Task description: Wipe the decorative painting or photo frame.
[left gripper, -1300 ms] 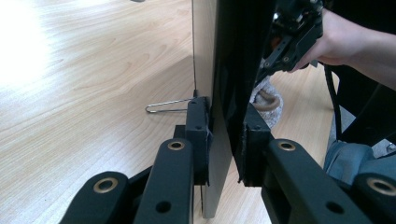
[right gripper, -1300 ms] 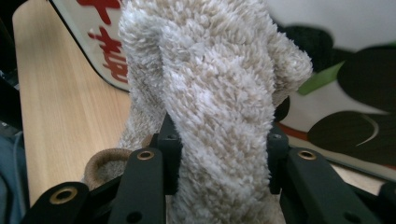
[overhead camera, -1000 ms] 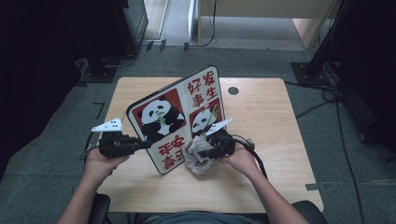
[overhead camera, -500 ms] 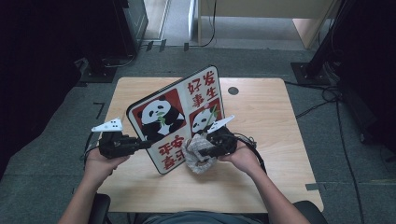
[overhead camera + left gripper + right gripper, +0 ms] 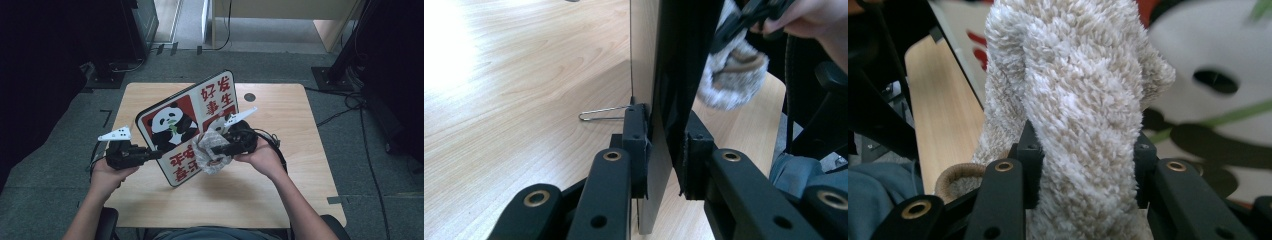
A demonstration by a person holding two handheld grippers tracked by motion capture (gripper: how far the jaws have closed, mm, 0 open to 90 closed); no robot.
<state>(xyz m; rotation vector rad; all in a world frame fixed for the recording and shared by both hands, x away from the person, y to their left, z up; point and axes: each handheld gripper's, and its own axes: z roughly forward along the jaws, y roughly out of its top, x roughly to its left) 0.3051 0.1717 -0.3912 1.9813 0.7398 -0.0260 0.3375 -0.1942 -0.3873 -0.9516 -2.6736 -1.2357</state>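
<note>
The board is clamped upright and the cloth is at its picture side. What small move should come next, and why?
Probably press the cloth on the board and wipe across the panda picture. The left gripper clamps the board's edge and holds it tilted up off the table, while the right gripper holds the cloth close to its face.

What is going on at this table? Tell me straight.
A person is wiping a panda board with a fluffy cloth. The left gripper is shut on the board's edge, holding it tilted above the wooden table. The right gripper is shut on the cloth, pressed against the board's printed face.
</note>
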